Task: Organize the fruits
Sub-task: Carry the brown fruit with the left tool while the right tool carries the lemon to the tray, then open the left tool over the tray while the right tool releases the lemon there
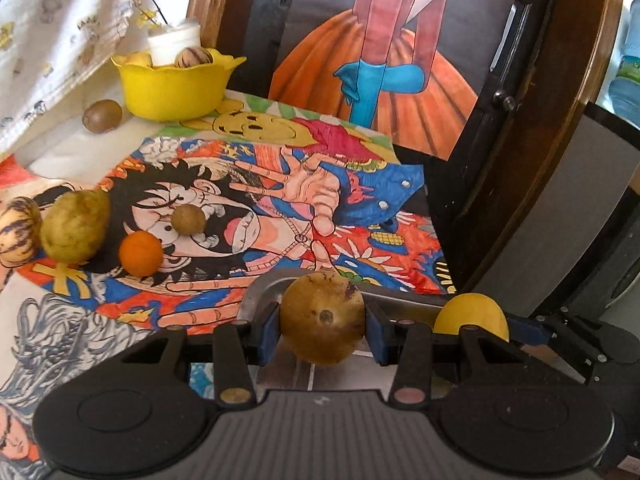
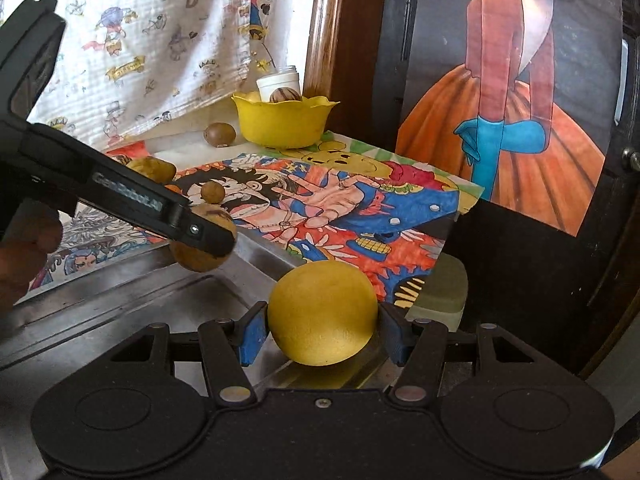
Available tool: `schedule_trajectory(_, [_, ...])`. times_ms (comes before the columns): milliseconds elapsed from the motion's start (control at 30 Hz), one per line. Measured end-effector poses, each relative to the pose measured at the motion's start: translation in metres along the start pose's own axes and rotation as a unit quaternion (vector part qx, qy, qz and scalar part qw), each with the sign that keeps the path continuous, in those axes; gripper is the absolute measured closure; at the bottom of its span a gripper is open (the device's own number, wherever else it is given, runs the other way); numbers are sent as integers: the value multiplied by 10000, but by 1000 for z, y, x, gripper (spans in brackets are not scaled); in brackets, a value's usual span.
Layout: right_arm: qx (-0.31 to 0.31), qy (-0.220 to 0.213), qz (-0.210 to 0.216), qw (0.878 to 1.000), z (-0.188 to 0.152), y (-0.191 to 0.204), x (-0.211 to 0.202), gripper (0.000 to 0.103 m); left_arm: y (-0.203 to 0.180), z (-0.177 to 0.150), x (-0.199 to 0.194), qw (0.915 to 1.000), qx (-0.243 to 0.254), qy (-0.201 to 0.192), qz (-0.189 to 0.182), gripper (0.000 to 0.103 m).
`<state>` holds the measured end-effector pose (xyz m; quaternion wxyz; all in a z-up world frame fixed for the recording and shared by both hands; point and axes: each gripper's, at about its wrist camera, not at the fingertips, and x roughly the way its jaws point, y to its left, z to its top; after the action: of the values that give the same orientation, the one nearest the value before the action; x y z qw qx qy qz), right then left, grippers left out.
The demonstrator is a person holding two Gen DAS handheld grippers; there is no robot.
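Observation:
My left gripper (image 1: 323, 328) is shut on a brownish-yellow round fruit (image 1: 322, 316), held above the near edge of the cartoon-covered table (image 1: 280, 184). That same left gripper (image 2: 200, 236) shows from the side in the right wrist view, with its brown fruit (image 2: 196, 258) over a steel sink (image 2: 120, 308). My right gripper (image 2: 320, 332) is shut on a yellow round fruit (image 2: 322, 311); this yellow fruit (image 1: 472, 316) peeks in at the lower right of the left wrist view. A yellow bowl (image 1: 176, 88) at the back holds a striped fruit (image 1: 193, 57) and a white jar (image 1: 174, 44).
On the table lie a green pear (image 1: 76, 226), an orange (image 1: 141, 253), a small brown round fruit (image 1: 188, 219), a striped fruit (image 1: 18, 230) and a brown kiwi-like fruit (image 1: 102, 116) left of the bowl. A dark wooden cabinet (image 1: 520, 160) with a poster stands right of the table.

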<state>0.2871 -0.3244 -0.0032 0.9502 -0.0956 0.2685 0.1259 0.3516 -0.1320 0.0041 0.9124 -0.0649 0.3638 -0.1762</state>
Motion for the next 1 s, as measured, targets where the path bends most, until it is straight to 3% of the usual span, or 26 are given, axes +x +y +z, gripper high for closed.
schedule_trajectory(567, [-320,-151,-166,9992,-4,9,-4,40,1,0,7,9999,-68,15,151,51])
schedule_trajectory(1000, [87,-400,-56,9991,-2,14,-55,16,2,-8,-46,9983,-283,-386,324,21])
